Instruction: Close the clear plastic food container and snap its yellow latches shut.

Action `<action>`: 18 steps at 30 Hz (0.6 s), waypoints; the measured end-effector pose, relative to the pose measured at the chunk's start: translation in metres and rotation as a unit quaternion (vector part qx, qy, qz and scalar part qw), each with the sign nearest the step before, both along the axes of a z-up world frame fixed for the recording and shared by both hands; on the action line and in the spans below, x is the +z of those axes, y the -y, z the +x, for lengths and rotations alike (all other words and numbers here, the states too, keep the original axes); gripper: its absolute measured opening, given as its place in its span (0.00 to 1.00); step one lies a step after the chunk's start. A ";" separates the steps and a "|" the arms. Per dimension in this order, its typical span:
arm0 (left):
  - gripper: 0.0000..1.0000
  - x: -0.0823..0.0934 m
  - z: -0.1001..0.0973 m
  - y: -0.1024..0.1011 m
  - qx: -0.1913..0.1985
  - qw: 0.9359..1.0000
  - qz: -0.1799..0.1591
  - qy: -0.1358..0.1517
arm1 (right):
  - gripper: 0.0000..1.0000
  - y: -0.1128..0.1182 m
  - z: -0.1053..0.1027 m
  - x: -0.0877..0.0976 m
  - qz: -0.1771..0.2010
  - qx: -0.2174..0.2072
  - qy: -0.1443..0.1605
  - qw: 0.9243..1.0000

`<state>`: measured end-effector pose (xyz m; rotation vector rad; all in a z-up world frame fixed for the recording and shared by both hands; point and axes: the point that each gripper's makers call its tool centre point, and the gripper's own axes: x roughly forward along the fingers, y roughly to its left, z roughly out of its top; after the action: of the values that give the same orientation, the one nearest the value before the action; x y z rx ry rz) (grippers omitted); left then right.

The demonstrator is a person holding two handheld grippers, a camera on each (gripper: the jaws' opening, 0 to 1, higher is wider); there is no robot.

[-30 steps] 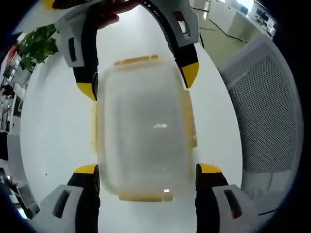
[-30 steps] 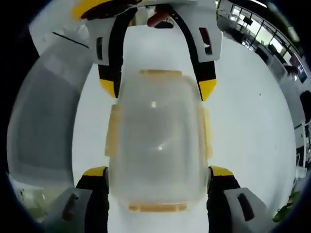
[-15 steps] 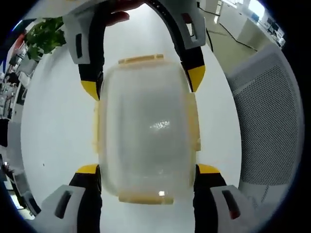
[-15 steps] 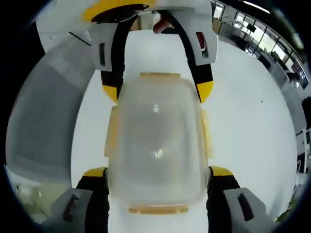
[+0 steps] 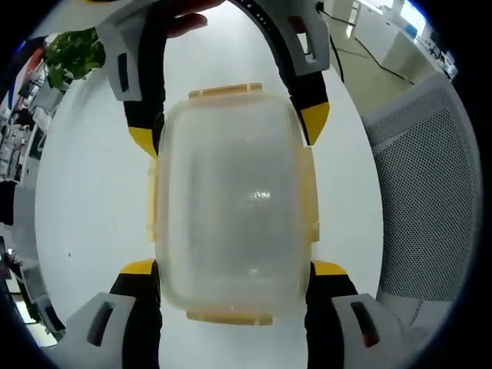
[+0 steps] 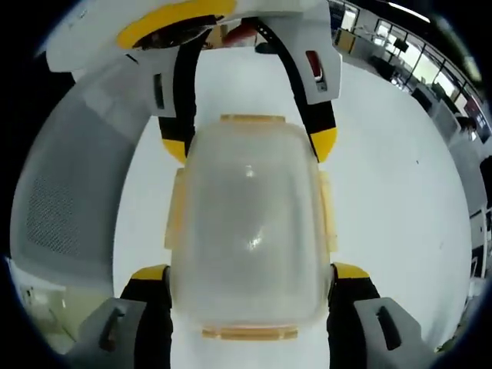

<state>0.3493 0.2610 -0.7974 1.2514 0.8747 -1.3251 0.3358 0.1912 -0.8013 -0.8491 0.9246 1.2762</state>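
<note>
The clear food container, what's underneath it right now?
The container sits above a white table, showing hazily through the plastic. Whether it rests on the table or the tongs hold it up cannot be told.

I see a white table [image 5: 84,192] underneath, with a grey mesh-backed chair [image 5: 423,177] just beside its edge. A leafy green plant [image 5: 73,58] stands past the table's far side, and desks [image 6: 430,69] sit well beyond.
</note>
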 end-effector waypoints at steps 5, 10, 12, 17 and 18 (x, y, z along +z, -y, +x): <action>0.77 -0.001 0.000 0.001 0.002 1.000 0.003 0.003 | 0.84 0.000 0.000 -0.001 -0.002 0.000 0.000 1.000; 0.77 -0.001 0.000 0.001 0.005 1.000 0.006 0.006 | 0.84 0.000 0.000 0.000 0.003 0.000 0.002 1.000; 0.77 -0.001 0.000 0.001 0.006 1.000 0.007 0.007 | 0.84 0.000 0.000 0.000 0.003 0.001 0.002 1.000; 0.77 -0.001 0.001 0.001 0.009 1.000 0.003 0.009 | 0.84 0.000 0.001 -0.001 0.001 0.003 -0.001 1.000; 0.77 -0.001 0.000 0.001 0.009 1.000 0.002 0.009 | 0.84 0.000 0.001 -0.002 -0.001 0.003 -0.001 1.000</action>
<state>0.3498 0.2602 -0.7987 1.2536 0.8737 -1.2968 0.3365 0.1914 -0.8030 -0.8526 0.9250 1.2825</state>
